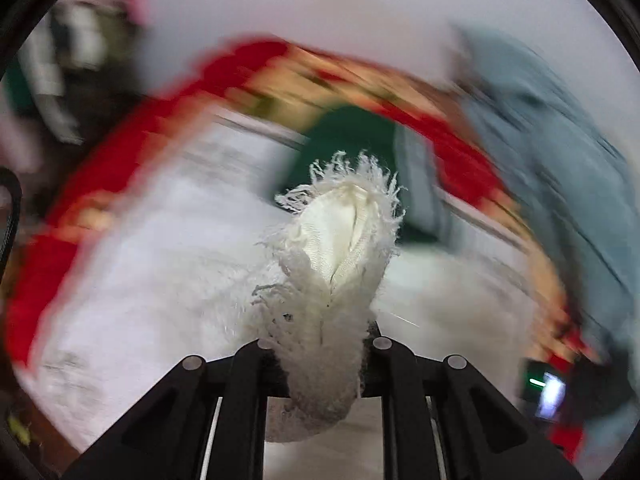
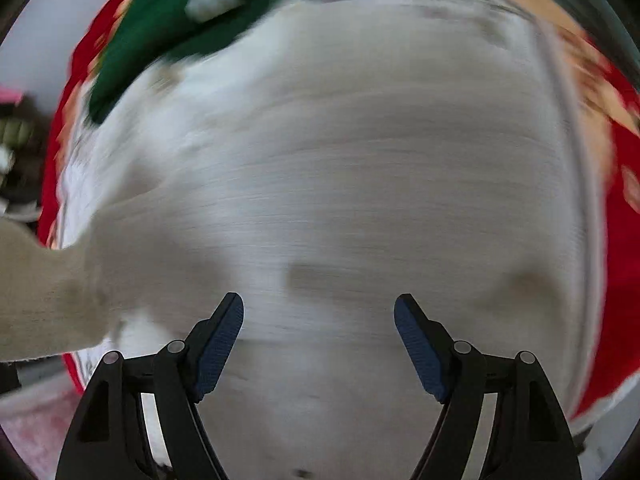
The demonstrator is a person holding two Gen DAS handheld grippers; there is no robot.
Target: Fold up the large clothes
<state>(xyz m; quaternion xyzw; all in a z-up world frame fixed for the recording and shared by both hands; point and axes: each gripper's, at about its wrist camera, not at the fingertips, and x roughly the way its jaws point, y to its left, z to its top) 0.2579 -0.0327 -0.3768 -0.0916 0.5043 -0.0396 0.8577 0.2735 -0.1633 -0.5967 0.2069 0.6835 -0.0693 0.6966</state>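
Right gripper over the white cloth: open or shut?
Open. The right gripper has its blue-padded fingers wide apart, nothing between them, above the blurred white fringed cloth.

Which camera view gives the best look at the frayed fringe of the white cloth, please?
The left wrist view: the white cloth's fringe sits sharp and central, pinched in the shut left gripper. The right wrist view shows only blurred white fabric beneath the open right gripper, with no fringe discernible.

We see the cloth (image 2: 340,180) spread over the patterned cover (image 2: 624,264). A folded garment (image 2: 160,32) lies on the cloth's far left corner; another garment (image 1: 560,140) lies right of it.
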